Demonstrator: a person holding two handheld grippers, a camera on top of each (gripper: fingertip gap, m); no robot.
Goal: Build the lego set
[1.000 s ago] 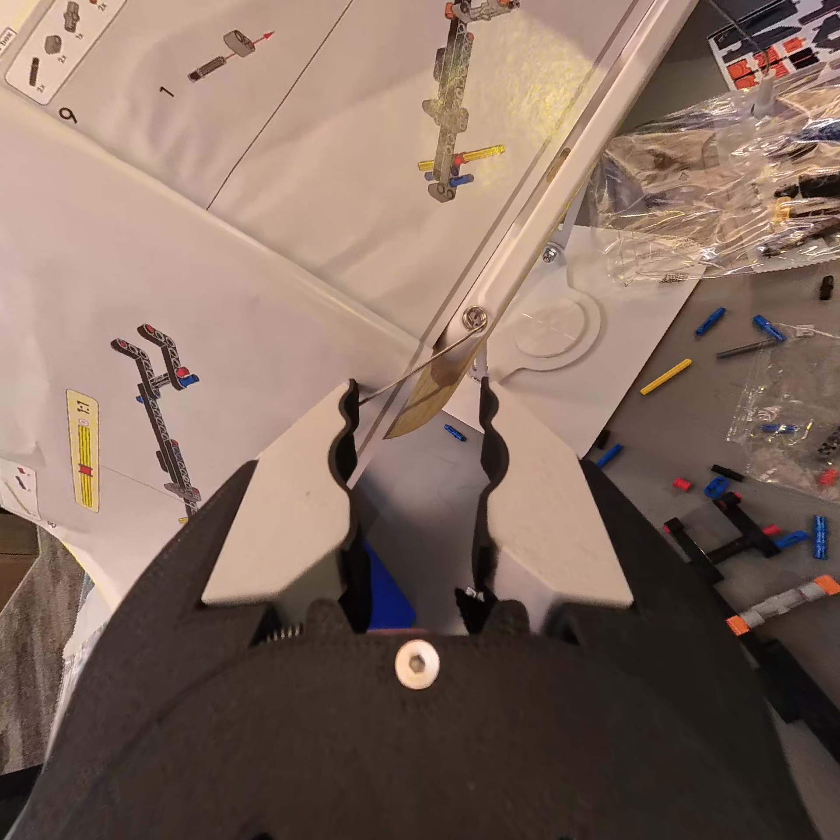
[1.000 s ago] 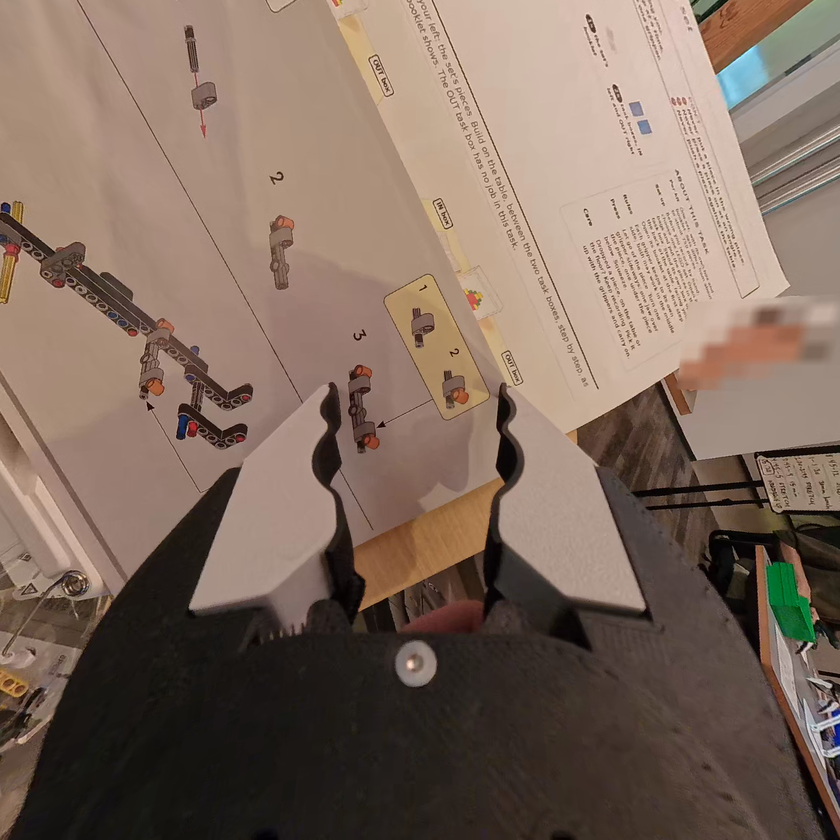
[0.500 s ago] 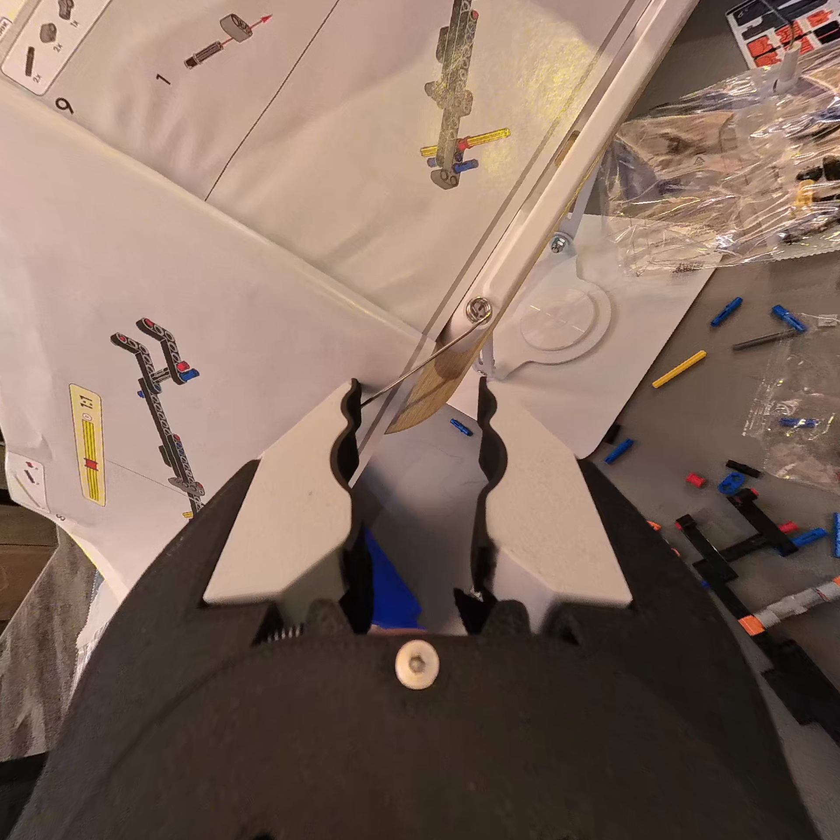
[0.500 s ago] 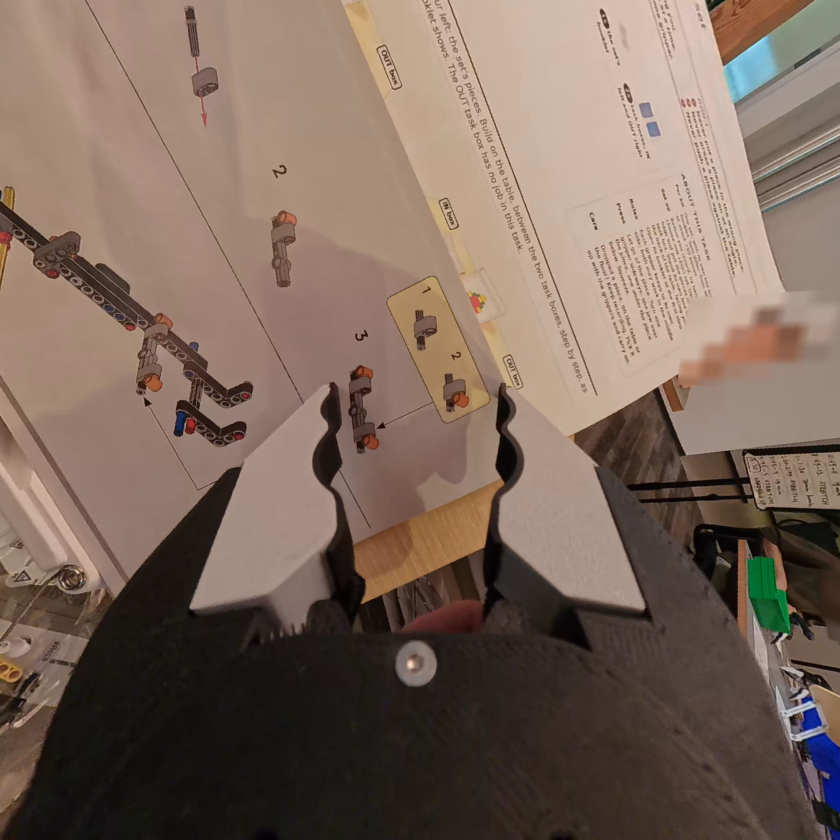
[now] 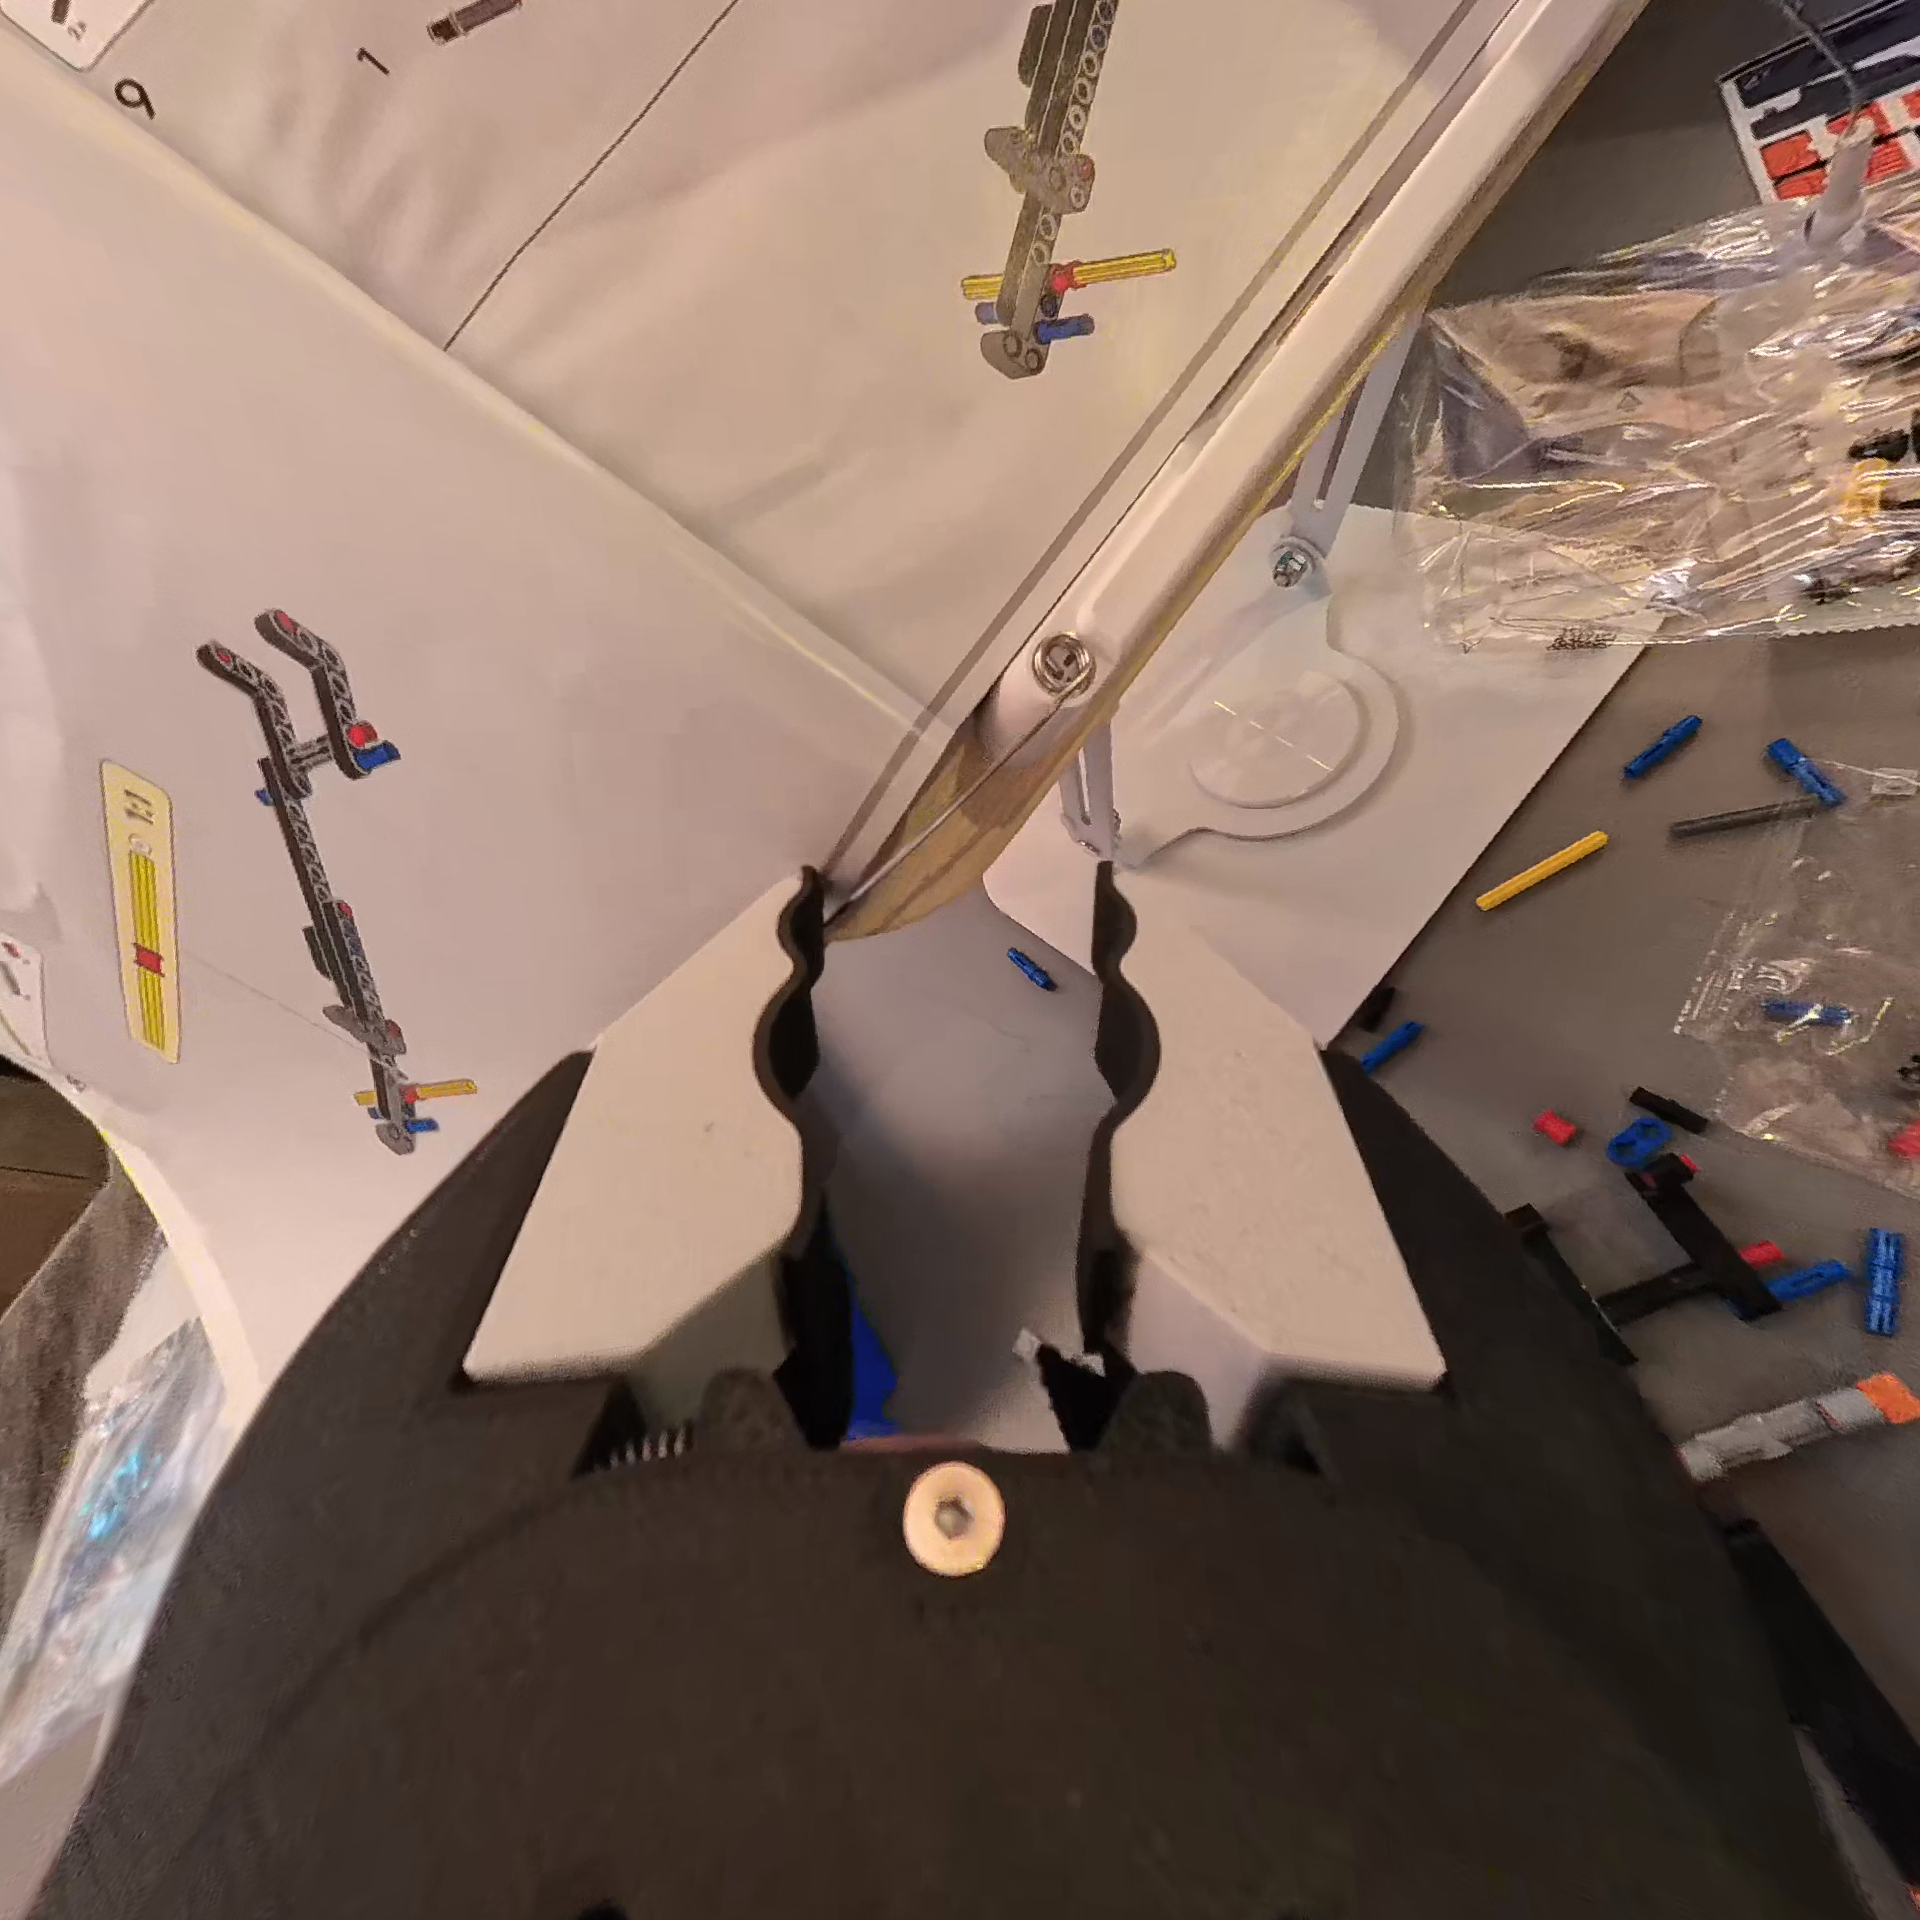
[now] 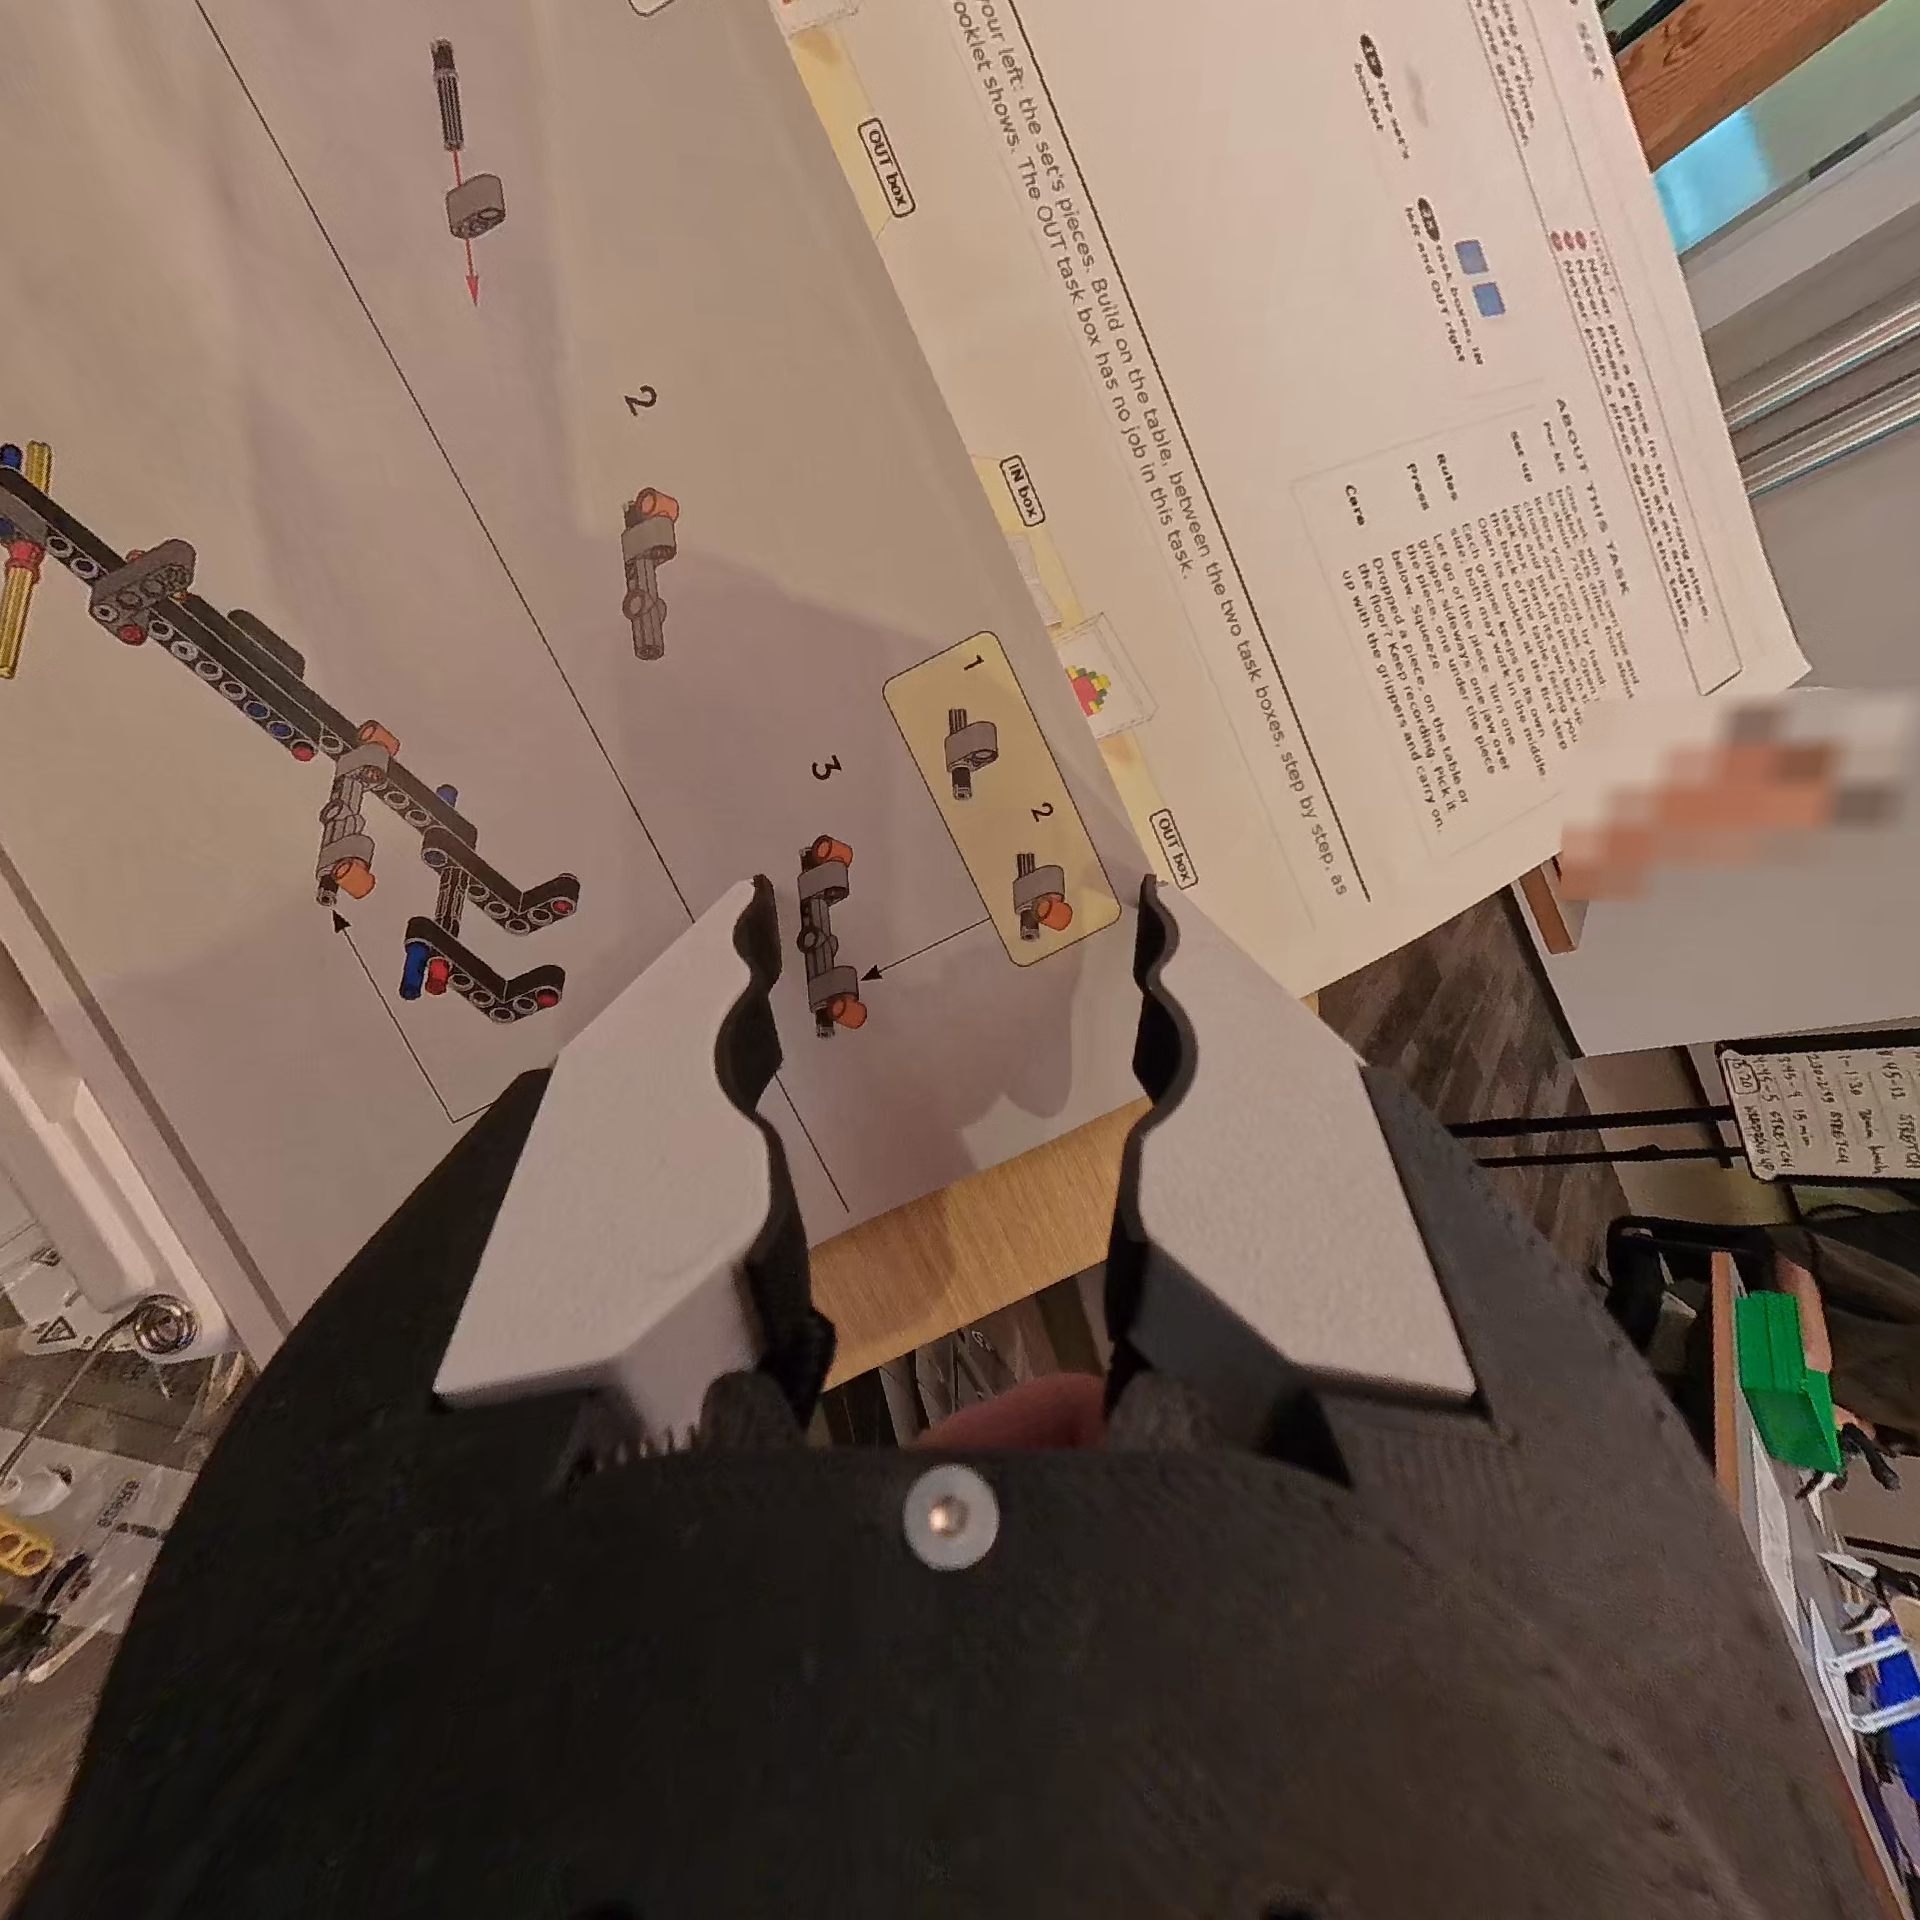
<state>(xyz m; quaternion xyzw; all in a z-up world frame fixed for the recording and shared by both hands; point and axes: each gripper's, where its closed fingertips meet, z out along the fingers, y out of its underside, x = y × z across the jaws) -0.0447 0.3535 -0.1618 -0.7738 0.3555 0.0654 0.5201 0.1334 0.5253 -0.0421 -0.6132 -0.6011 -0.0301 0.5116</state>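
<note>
Early days: both the left gripper (image 5: 951,920) and right gripper (image 6: 951,940) hover wide-fingered and empty before the instruction booklet (image 6: 343,436), loose lego pieces (image 5: 1704,1262) scattered right of its stand.

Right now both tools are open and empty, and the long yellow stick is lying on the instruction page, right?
Not quite. In the left wrist view the long yellow stick lies on the grey table, off the instruction page. The left tool and right tool are indeed open and empty.
</note>
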